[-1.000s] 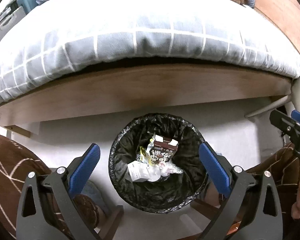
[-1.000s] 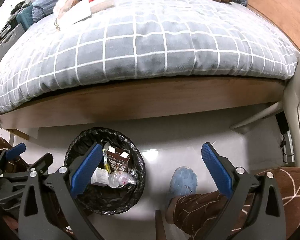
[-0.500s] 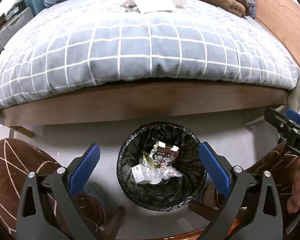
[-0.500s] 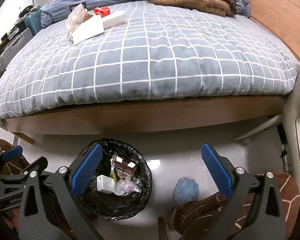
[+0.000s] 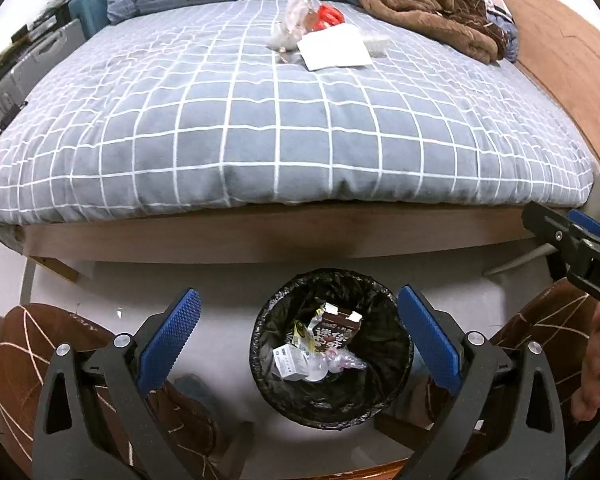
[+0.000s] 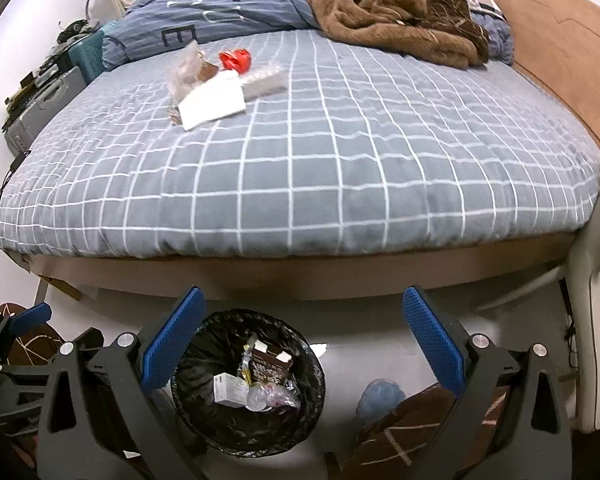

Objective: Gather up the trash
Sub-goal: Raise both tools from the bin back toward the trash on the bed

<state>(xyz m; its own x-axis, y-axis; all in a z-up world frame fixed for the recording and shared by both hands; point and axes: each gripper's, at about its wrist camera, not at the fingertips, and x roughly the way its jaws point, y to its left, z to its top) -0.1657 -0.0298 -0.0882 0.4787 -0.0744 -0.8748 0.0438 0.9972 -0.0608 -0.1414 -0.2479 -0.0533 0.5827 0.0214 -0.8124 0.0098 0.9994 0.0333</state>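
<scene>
The bed (image 5: 284, 128) carries the remaining trash (image 6: 220, 92) near its head end, toward the left edge. The lined bin (image 5: 332, 356) stands at the foot edge for drop-off. Left gripper (image 5: 298, 336) and right gripper (image 6: 300, 336) hang spread, empty, ready to reach.

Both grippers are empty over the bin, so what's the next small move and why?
Probably reach the right hand-held gripper toward the white paper on the bed; both are open and empty, and litter lies there, outside the trash bin.
</scene>
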